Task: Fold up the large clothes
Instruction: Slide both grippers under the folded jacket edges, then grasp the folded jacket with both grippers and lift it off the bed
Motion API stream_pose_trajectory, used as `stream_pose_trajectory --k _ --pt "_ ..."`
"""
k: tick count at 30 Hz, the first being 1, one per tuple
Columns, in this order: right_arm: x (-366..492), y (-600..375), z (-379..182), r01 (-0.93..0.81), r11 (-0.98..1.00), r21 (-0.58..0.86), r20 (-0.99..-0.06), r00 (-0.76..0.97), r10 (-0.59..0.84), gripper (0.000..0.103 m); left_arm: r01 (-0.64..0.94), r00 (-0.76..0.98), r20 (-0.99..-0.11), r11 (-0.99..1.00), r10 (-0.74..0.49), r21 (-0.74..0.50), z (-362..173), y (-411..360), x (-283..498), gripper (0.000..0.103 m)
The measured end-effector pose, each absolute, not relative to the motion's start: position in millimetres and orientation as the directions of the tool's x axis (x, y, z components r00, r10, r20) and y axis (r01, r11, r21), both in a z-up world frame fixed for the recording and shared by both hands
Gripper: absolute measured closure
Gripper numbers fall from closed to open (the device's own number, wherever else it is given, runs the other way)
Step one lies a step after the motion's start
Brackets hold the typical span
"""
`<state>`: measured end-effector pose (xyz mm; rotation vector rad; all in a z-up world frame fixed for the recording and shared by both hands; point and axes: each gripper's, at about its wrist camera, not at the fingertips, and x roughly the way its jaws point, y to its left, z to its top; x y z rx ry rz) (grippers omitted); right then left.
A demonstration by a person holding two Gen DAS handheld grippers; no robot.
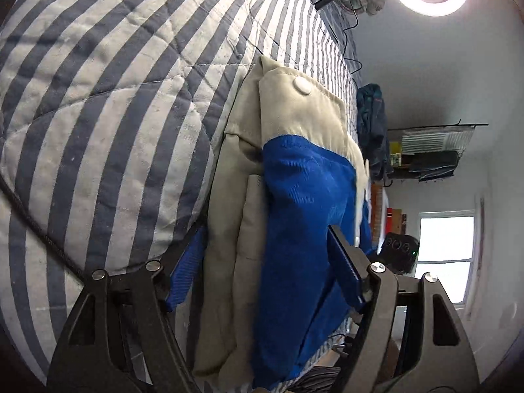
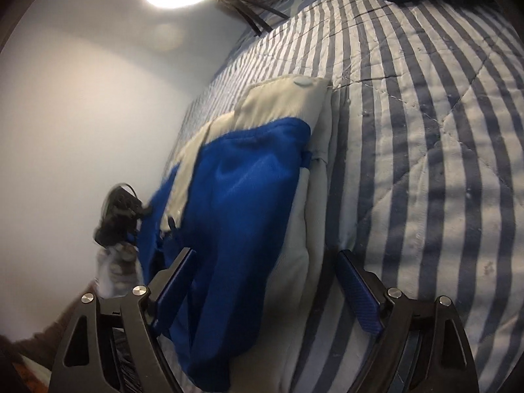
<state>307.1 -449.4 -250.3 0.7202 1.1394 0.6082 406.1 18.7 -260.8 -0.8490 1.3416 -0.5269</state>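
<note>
The jacket (image 1: 294, 196), blue and cream, lies folded on the striped blanket (image 1: 98, 114), with its round button (image 1: 303, 86) at the far end. The left claw (image 1: 262, 262) and the right claw (image 2: 265, 281) both stand wide around the jacket, not squeezing it.

The left gripper (image 1: 265, 271) is a matte black metal frame with triangular cut-outs in its two arms, round silver screws at the joints, and flat fingers (image 1: 344, 271) faced with ribbed blue pads. The right gripper (image 2: 267, 281) has the same build: black angular arms, silver screw heads, and blue textured pads (image 2: 360, 291) on slim black fingers.
</note>
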Motion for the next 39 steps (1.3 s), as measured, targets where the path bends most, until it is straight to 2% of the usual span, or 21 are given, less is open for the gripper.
stream_pose_trajectory --k 2,4,6,8,10,12,16,21,28,39 --pt "311 -450 -256 -0.044 0.587 0.808 -0.547 0.312 0.777 0.023 -0.124 0.188 -0.637 0.625 -0.748 -0.771 -259 11 410 0.027" --pt "313 -443 -256 -0.055 0.616 0.786 -0.574 0.303 0.76 0.032 -0.103 0.192 -0.656 0.65 -0.73 -0.753 -256 2 415 0.027" --pt "315 -432 -253 -0.086 0.648 0.757 -0.602 0.293 0.743 0.033 -0.087 0.198 -0.67 0.668 -0.715 -0.739 -256 -6 418 0.03" --pt "316 -426 -251 -0.093 0.66 0.745 -0.614 0.29 0.734 0.034 -0.075 0.2 -0.69 0.691 -0.696 -0.719 -254 -9 418 0.037" --pt "314 -425 -251 -0.092 0.677 0.73 -0.631 0.288 0.72 0.046 -0.065 0.205 -0.693 0.696 -0.692 -0.715 -252 -11 416 0.048" --pt "312 -424 -248 -0.099 0.684 0.723 -0.637 0.29 0.715 0.056 -0.038 0.215 -0.716 0.727 -0.664 -0.685 -245 -18 413 0.054" --pt "312 -404 -235 -0.143 0.749 0.647 -0.694 0.296 0.656 0.067 0.047 0.252 -0.776 0.808 -0.579 -0.587 -224 -40 411 0.064" --pt "309 -382 -215 -0.179 0.825 0.536 -0.763 0.316 0.564 0.074 0.087 0.289 -0.799 0.845 -0.528 -0.527 -208 -53 404 0.071" --pt "307 -357 -188 -0.211 0.9 0.382 -0.833 0.343 0.434 0.077 0.139 0.343 -0.817 0.886 -0.463 -0.443 -186 -76 398 0.076" --pt "286 -358 -153 -0.246 0.935 0.255 -0.855 0.395 0.337 0.079 0.217 0.375 -0.796 0.88 -0.475 -0.423 -156 -104 377 0.078"
